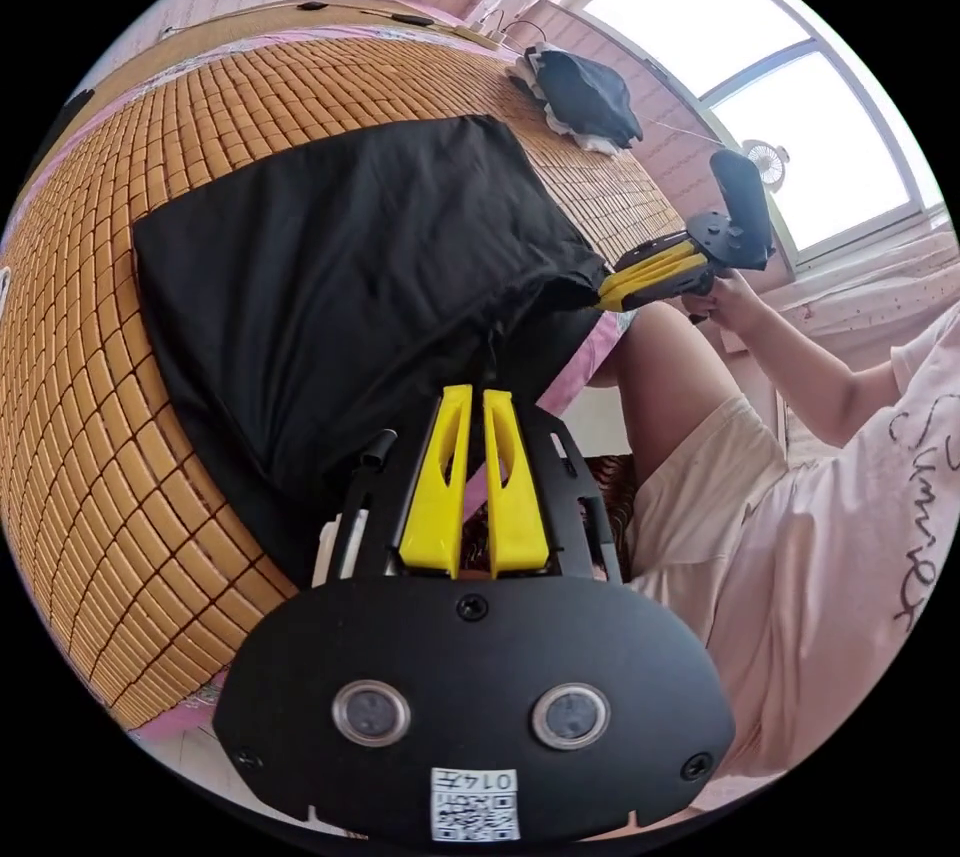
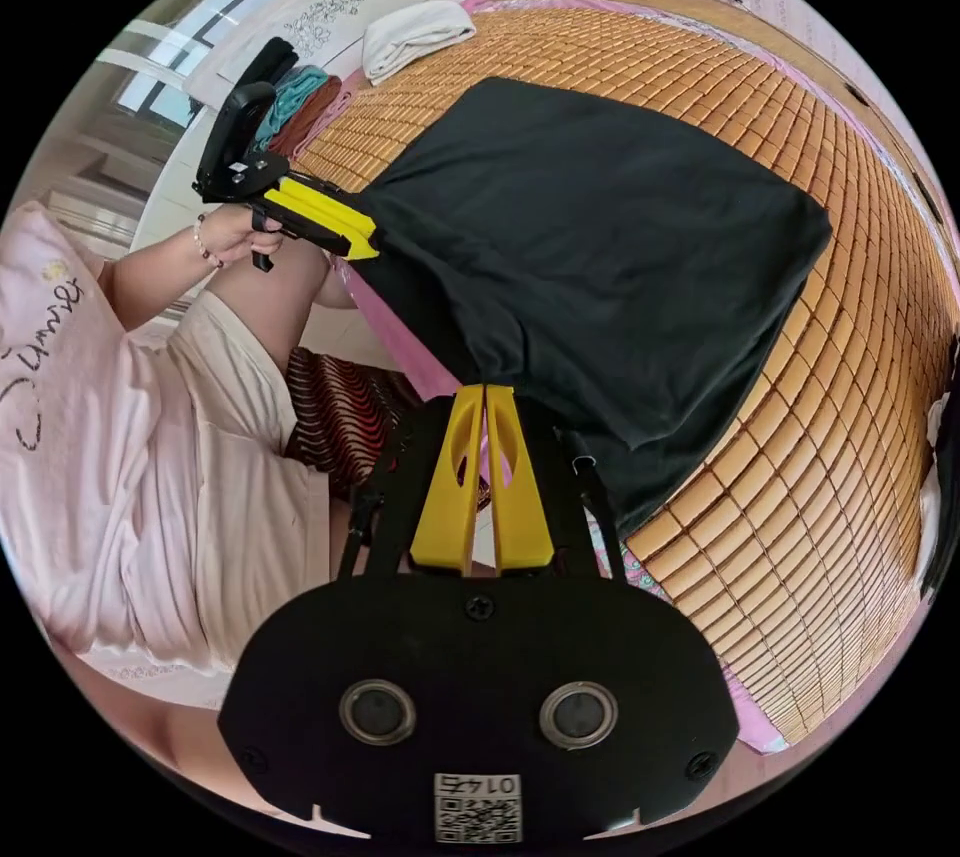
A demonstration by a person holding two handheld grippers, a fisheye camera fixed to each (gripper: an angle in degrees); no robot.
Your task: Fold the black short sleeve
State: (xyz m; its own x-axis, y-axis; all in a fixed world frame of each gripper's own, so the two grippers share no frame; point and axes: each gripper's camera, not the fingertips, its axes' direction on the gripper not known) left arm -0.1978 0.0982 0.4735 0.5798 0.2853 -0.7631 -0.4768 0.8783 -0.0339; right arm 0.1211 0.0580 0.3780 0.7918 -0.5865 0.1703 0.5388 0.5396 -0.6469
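Note:
The black short-sleeve shirt (image 1: pixel 340 277) lies spread on a bamboo mat (image 1: pixel 80 417), its near edge pulled off the bed's side. In the left gripper view, my left gripper (image 1: pixel 478 394) is shut on that near edge, the cloth bunching at its yellow jaw tips. My right gripper (image 1: pixel 606 289) pinches the same edge further along, at a corner. In the right gripper view, the right gripper (image 2: pixel 485 389) is shut on the shirt (image 2: pixel 600 237), and the left gripper (image 2: pixel 370 247) holds the other corner. The hem is stretched between them.
A person in a pink top (image 1: pixel 830 537) stands at the bed's edge. A dark pile of clothes (image 1: pixel 585 97) lies at the mat's far end by the window (image 1: pixel 780 67). A white folded cloth (image 2: pixel 415 32) and stacked garments (image 2: pixel 300 102) sit by the headboard.

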